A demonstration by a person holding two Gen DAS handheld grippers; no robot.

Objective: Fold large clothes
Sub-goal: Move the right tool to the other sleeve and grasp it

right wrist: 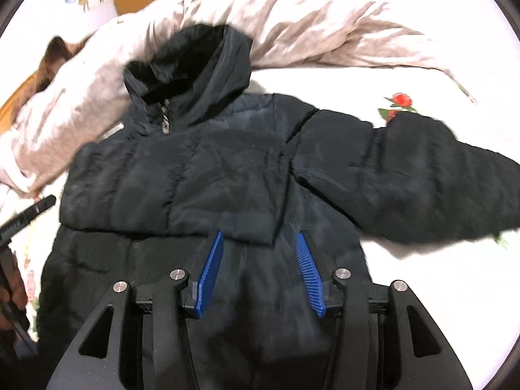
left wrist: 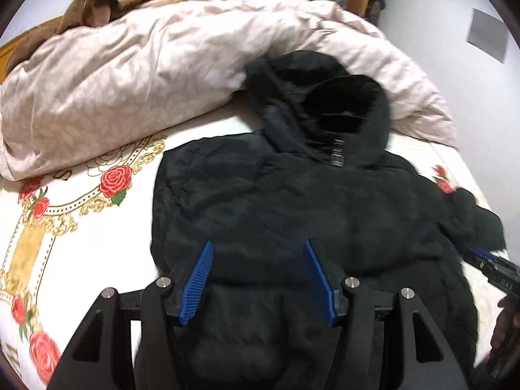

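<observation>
- Two grippers, left gripper [left wrist: 258,276] and right gripper [right wrist: 260,271], hover with jaws spread, holding nothing.
- We risk the puffy jacket [right wrist: 208,169] springing open.
- Its outstretched sleeve [right wrist: 422,175] could slide off.

Left gripper [left wrist: 258,243] and right gripper [right wrist: 260,234] side by side, fingers spread wide, nothing between them

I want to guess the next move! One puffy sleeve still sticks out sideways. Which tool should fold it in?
Probably the right tool. The jacket's spread sleeve lies on its side, just ahead and right of its open fingers. The left tool, also open, hovers over the jacket's other side, so it would have to cross over.
</observation>
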